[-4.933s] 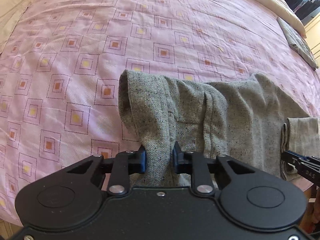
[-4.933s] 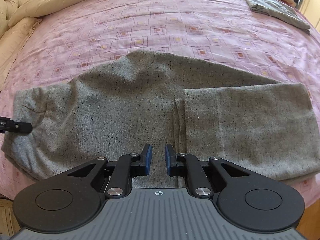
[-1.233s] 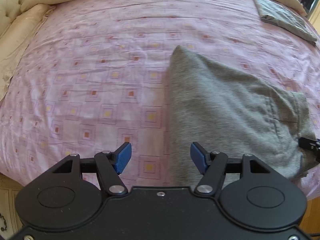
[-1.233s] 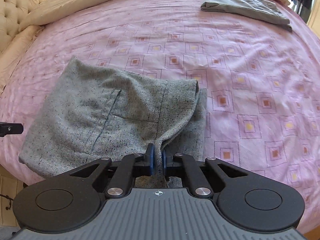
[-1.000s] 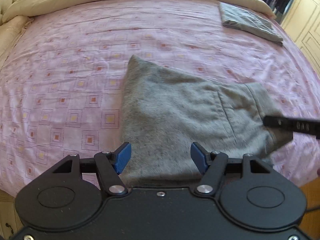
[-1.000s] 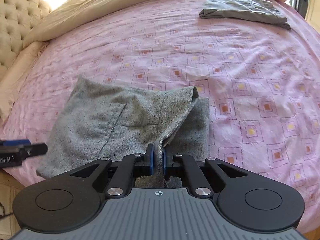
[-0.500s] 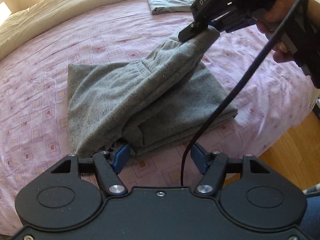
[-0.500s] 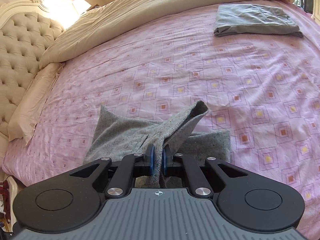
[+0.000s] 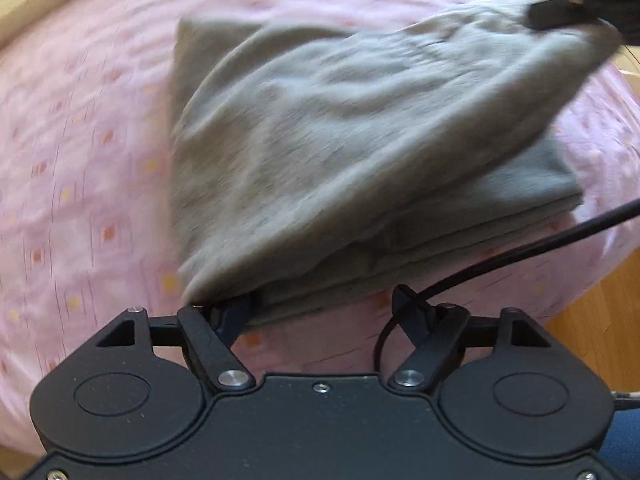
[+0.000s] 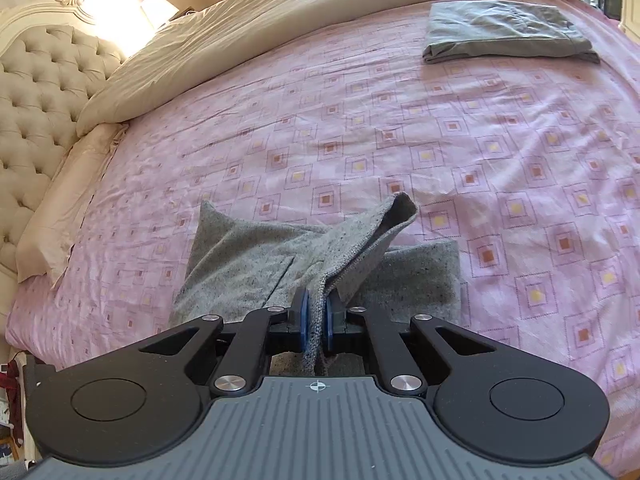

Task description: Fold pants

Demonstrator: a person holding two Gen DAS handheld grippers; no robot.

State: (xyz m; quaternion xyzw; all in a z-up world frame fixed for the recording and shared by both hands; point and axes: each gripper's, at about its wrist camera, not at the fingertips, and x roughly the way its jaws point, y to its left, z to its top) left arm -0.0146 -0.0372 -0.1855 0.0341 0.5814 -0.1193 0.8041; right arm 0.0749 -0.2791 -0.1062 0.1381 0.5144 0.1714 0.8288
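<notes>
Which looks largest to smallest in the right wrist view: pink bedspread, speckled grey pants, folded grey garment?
1. pink bedspread, clearly largest.
2. speckled grey pants.
3. folded grey garment.
The last two are unsure: the pants lie much nearer the camera, so the real difference may be smaller.

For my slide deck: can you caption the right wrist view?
Right gripper pinches a lifted corner of the grey pants above the pink bedspread.
</notes>
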